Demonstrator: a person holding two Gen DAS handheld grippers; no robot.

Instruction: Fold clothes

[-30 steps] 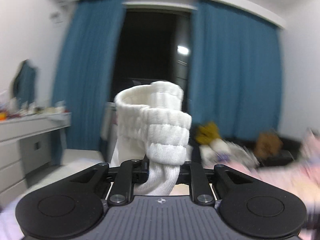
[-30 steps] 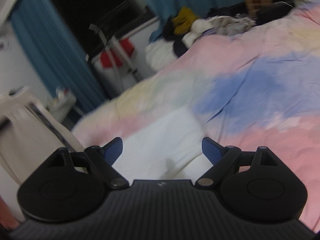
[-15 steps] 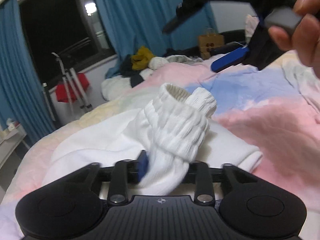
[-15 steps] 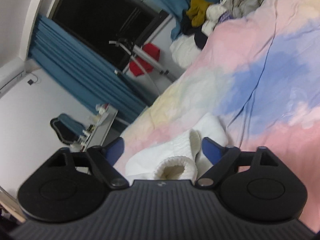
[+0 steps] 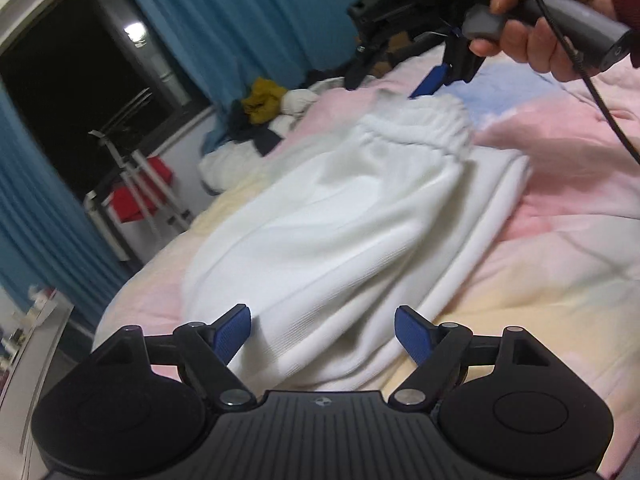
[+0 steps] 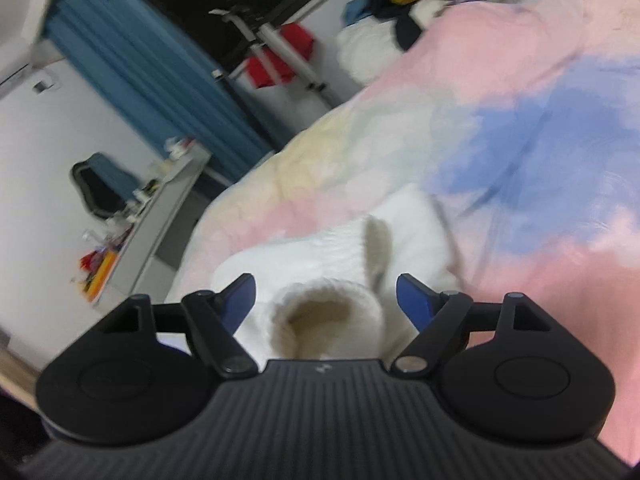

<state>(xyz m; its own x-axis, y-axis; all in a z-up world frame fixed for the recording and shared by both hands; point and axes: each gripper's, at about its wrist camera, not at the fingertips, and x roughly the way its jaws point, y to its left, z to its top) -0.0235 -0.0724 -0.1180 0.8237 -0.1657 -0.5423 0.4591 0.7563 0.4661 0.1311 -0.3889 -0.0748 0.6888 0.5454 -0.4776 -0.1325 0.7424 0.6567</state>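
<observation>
Garment: white sweatpants (image 5: 340, 216) lie on the bed's pastel duvet (image 5: 560, 248), running from the near side toward the middle, layers stacked, ribbed waistband (image 5: 416, 128) at the far end.
Cuff: a ribbed tube opening (image 6: 326, 320) faces the right wrist camera, just ahead of that tool's body.
Left gripper (image 5: 323, 332): jaws spread wide, nothing between them, poised over the near end of the cloth.
Right gripper (image 6: 325, 300): jaws also apart, straddling the cuff without visibly pinching it; in the left view one blue finger (image 5: 430, 82) sits at the waistband.
Stage: the stacked layers would suit either a fold just laid down or a bundle about to be folded again; the pictures do not settle which.
Risk, slipping: the thick soft knit could slide if only the top layer is pinched, undoing the stack.
Risk, snag: the cable (image 5: 600, 92) trailing from the handle in the person's hand (image 5: 548, 20) could drag across the fabric.
Risk, bed edge: the near end lies close to the bed's edge, so a pull that way might tip it off.
Hard to see: both views are motion-blurred; the layer count and leg ends are unclear, and the near hem is hidden behind the left tool's body.
Beyond: a clothes pile (image 5: 264, 108) at the far end, a drying rack (image 6: 276, 48) past the bed.
</observation>
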